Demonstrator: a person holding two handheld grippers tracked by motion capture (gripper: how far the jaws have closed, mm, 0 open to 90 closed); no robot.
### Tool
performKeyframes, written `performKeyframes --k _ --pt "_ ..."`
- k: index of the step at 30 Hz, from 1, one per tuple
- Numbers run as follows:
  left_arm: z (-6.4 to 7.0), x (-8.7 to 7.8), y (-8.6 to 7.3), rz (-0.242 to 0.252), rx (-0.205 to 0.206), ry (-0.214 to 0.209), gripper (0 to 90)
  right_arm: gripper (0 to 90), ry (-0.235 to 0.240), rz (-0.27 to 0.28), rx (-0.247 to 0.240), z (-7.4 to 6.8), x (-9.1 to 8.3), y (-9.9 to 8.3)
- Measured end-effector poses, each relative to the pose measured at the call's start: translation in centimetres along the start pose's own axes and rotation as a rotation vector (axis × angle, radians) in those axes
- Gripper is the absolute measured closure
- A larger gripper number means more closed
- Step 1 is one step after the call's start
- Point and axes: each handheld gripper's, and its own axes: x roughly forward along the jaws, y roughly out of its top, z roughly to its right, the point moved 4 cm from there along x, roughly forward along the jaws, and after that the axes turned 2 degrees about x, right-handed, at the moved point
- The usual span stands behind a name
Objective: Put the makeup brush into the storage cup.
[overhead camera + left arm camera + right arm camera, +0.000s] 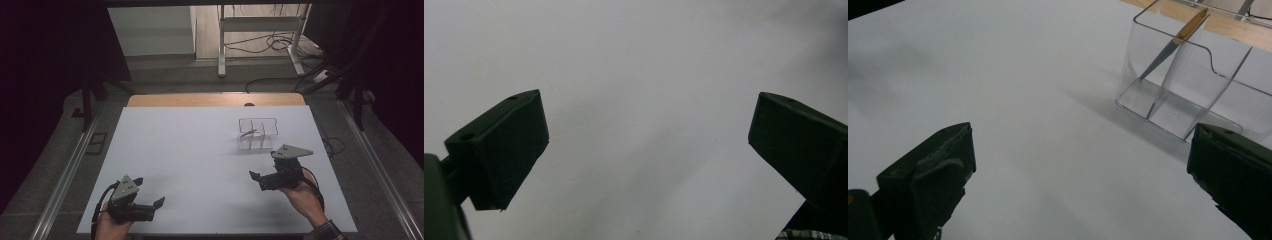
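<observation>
Work in hand: a clear organizer (257,133) with a brush (248,134) in it stands right of centre on the white surface (190,160); judged the target of the nearer hand-held gripper.
Brush location: inside one compartment of the organizer, leaning, tan handle end (1193,25) up near the rim, grey part running down toward the floor of the box.
Brush long axis: tilted, neither upright nor flat; in the right gripper view it slopes from upper right down to lower left.
Right hand-held gripper (257,180): jaws wide apart, holding nothing, near the organizer but not touching it.
Direction to target: the organizer (1188,85) lies ahead and to the right of the right jaws; in the high view it sits just beyond the gripper, farther up the surface.
Left hand-held gripper (150,192): jaws wide apart, empty, at the near left edge, well apart from the organizer; bare surface (644,100) ahead.
Nearer hand: right.
Judgement: any approach should come from the right hand, turned toward the raised handle end.
</observation>
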Motion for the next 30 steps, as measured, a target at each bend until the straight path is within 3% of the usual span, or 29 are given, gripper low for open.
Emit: performKeyframes --k 6,20,30 --pt "0.0 0.0 0.0 -0.002 0.002 0.001 3.3 0.0 0.006 -0.025 0.004 -0.1 -0.1 -0.7" --pt "-0.1 0.0 -0.1 0.001 -0.005 0.003 3.3 0.0 0.021 -0.019 0.010 -0.9 -0.9 -0.9" --pt "-0.3 0.0 -0.1 0.003 -0.008 0.003 3.3 0.0 0.000 -0.024 0.012 -0.9 -1.6 -1.5"
